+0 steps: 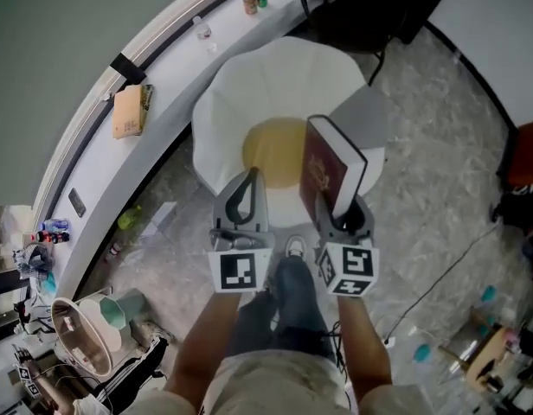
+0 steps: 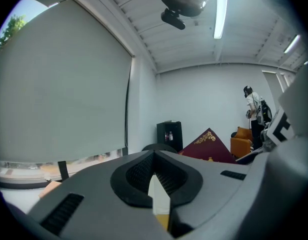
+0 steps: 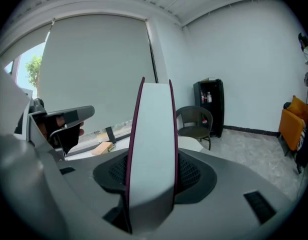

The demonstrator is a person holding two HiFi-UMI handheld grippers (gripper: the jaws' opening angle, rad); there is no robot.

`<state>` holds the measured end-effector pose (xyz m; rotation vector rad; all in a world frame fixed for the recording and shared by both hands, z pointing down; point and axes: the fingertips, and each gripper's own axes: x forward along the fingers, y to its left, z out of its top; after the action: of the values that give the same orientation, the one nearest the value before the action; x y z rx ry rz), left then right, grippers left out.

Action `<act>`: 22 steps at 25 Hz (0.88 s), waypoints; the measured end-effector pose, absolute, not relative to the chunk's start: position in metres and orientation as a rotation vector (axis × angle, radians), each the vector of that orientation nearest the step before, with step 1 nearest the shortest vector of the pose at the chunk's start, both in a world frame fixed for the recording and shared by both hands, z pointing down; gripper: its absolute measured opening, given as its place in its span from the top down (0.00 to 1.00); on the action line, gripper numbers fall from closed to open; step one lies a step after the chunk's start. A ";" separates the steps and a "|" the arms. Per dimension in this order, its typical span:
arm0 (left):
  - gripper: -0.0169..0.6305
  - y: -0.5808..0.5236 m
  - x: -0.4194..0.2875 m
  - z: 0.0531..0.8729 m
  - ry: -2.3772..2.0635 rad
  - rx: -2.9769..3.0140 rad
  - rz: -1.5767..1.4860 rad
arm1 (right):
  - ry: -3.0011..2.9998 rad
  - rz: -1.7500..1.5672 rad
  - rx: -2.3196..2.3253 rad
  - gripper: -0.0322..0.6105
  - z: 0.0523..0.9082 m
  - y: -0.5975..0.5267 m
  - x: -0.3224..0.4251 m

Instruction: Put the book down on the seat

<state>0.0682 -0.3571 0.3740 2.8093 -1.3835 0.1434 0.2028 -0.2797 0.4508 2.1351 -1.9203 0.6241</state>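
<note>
White seat (image 1: 249, 85) with a yellow centre stands below. Maroon book (image 1: 330, 169) is clamped upright in the right tongs (image 1: 338, 207), above the seat's near right edge. The left tongs (image 1: 251, 180) are clenched, empty.

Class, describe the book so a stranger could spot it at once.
Find the white chair with the yellow cushion beside the curved ledge. Over its seat the right tongs hold the book upright. It is dark red with gold print, unlike the tan box on the ledge.
</note>
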 end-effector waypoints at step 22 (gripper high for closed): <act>0.97 -0.385 0.079 0.632 -1.333 2.562 0.318 | -1.766 1.014 1.977 0.60 0.732 -0.303 0.212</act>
<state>0.0791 -0.3855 0.6323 2.5623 -1.3334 0.3179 0.2118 -0.3025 0.7317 1.9769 -1.7665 1.0135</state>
